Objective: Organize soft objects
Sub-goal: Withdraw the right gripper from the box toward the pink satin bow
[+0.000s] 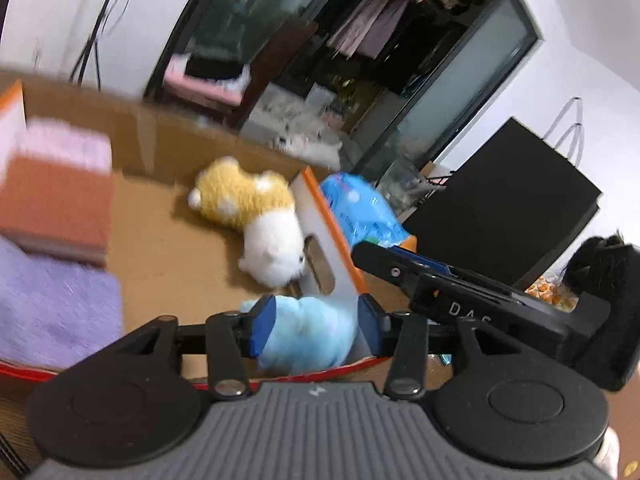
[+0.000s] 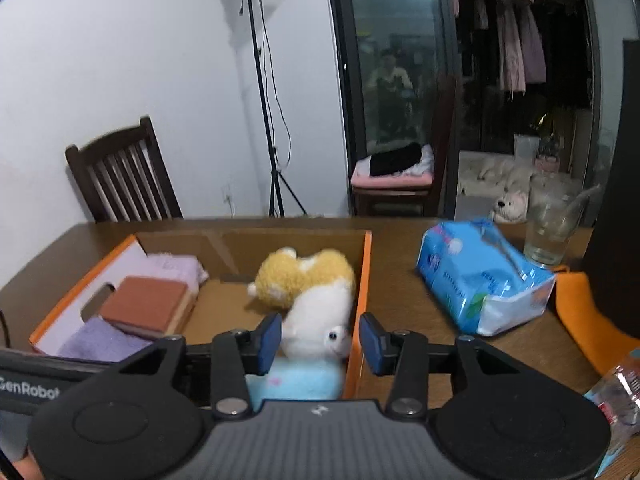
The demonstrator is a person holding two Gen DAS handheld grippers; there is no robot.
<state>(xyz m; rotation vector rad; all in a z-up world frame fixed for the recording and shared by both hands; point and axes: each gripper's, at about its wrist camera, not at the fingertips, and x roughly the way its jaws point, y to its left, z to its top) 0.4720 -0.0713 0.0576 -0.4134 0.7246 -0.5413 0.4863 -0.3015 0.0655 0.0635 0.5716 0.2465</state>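
Note:
An orange-edged cardboard box stands on the wooden table. A yellow-and-white plush lies by its right wall. A light blue plush rests in the near right corner, between the pads of my left gripper. The jaws stand apart, with a gap at the right pad. My right gripper hovers open over the same corner with nothing pressed; one of its fingers shows beside the box. At the left end lie a pink towel, a brown pad and a purple towel.
A blue tissue pack lies on the table right of the box, with a glass behind it. An orange sheet and a plastic bottle sit at the near right. A dark chair and a light stand stand beyond the table.

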